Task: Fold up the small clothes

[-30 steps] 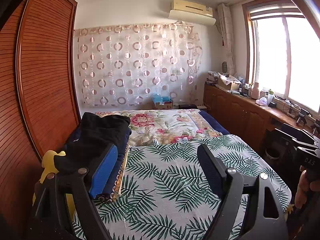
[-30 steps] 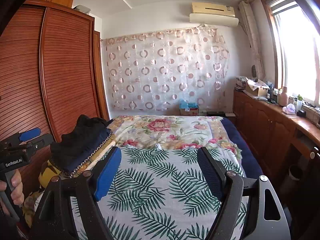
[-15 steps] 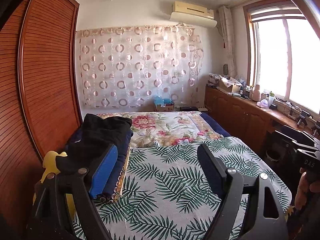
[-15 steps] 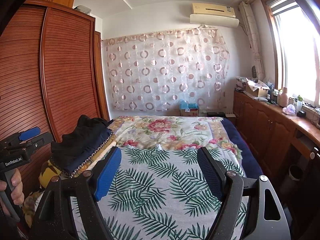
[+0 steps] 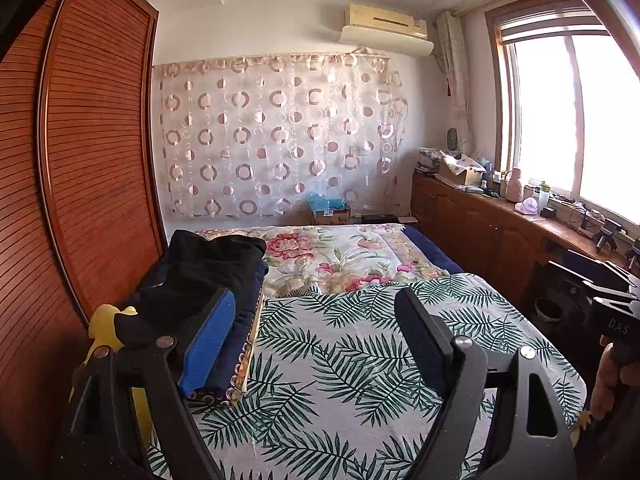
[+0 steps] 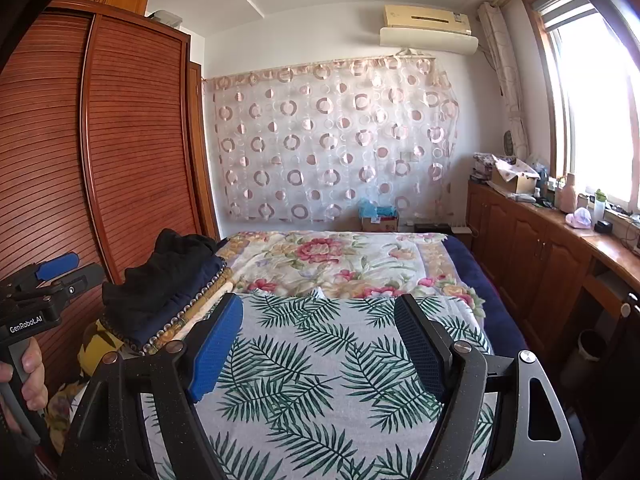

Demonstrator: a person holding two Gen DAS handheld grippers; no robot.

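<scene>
Above the near end of the bed, both tongs spread wide and holding nothing.

Left gripper (image 5: 316, 340) and right gripper (image 6: 318, 340) held level over the palm-leaf sheet (image 5: 360, 360), jaws apart, no cloth between them, each gripped from behind by a hand (image 6: 28, 380). Off to the left, against the wardrobe (image 5: 88, 160), a heap of dark clothes (image 5: 200, 276) resting on a navy pad with a beaded edge; folded or merely piled, hard to judge from here, so fits either a stack waiting or one already done. Likely trouble: pinching several layers at once and dragging the whole heap off its pad, or snagging the beaded trim, given black on navy with edges barely distinguishable.
</scene>
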